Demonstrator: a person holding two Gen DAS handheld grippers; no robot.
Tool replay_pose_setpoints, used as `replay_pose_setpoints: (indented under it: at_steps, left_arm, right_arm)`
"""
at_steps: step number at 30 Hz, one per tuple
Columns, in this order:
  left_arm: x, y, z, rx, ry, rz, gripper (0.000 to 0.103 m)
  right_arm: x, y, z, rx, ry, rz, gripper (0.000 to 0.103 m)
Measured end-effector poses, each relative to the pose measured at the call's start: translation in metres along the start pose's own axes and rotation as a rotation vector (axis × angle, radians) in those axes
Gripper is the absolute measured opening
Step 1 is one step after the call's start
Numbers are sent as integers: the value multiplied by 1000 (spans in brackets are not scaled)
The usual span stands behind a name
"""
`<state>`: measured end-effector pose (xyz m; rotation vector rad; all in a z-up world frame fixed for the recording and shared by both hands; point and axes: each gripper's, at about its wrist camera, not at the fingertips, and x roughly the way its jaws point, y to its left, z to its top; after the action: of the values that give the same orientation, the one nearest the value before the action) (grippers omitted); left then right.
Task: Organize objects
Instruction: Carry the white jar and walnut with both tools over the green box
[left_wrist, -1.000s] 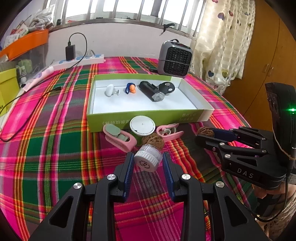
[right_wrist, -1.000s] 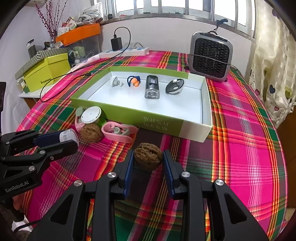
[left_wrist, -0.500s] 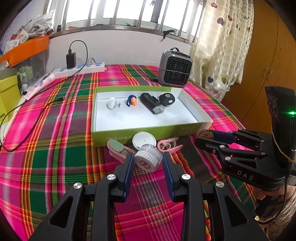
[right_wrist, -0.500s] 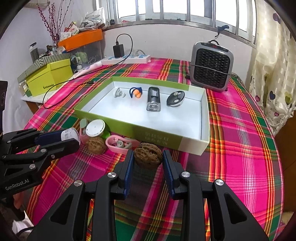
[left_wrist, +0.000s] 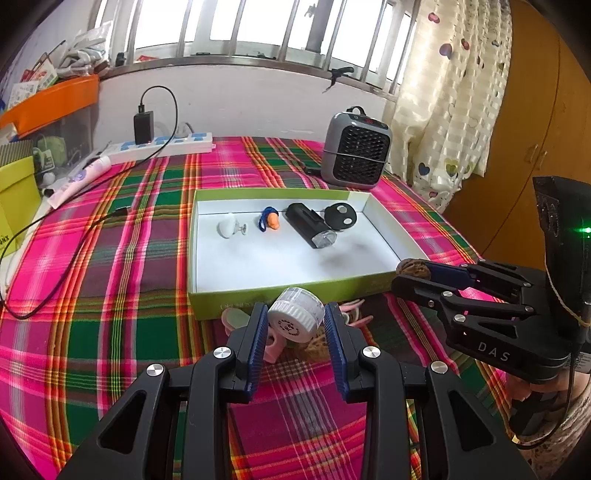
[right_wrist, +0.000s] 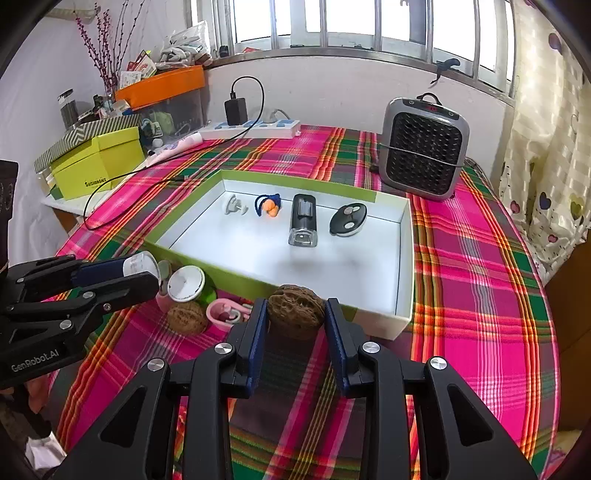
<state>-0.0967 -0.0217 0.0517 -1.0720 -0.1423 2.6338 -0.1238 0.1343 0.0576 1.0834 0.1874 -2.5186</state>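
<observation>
Plaid tablecloth (left_wrist: 110, 280), green box (right_wrist: 402, 258) mid-table. Left gripper (left_wrist: 295, 325) clamped white bottle (left_wrist: 295, 317), held before box's near wall. Right gripper (right_wrist: 295, 317) pinched walnut (right_wrist: 295, 310), beside box's near edge.

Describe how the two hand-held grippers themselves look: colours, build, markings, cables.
Both are matte black with angular, cut-out linkage arms, silver pivot bolts and ribbed blue pads on the fingers. The left hand-held gripper carries white "GenRobot.AI" lettering on its side. The right hand-held gripper reads "DAS", and its upright black body shows a green light, with a thin black cable hanging beside it.
</observation>
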Motion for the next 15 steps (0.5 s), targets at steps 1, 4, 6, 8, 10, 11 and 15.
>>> replay_pose_setpoints:
  at_steps: [1, 4, 6, 8, 10, 11, 15]
  left_arm:
    - [2, 1, 1, -1, 1, 1, 29]
    - [6, 3, 8, -3, -3, 2, 29]
    - [8, 5, 11, -4, -6, 7, 29]
    - [11, 8, 15, -11, -7, 7, 29]
    - [14, 11, 19, -15, -6, 11, 29]
    - [15, 12, 20, -18, -6, 13, 29]
    - [21, 15, 25, -20, -3, 20, 29]
  right_arm:
    - [0, 0, 2, 1, -1, 3, 32]
    - [3, -1, 9, 1, -4, 12, 32]
    - [6, -1, 13, -2, -5, 14, 32]
    - [9, -2, 18, -6, -4, 18, 32]
    - [14, -2, 22, -10, -2, 16, 32]
    - [15, -2, 24, -10, -1, 18, 32]
    - [24, -4, 28, -6, 11, 25, 32]
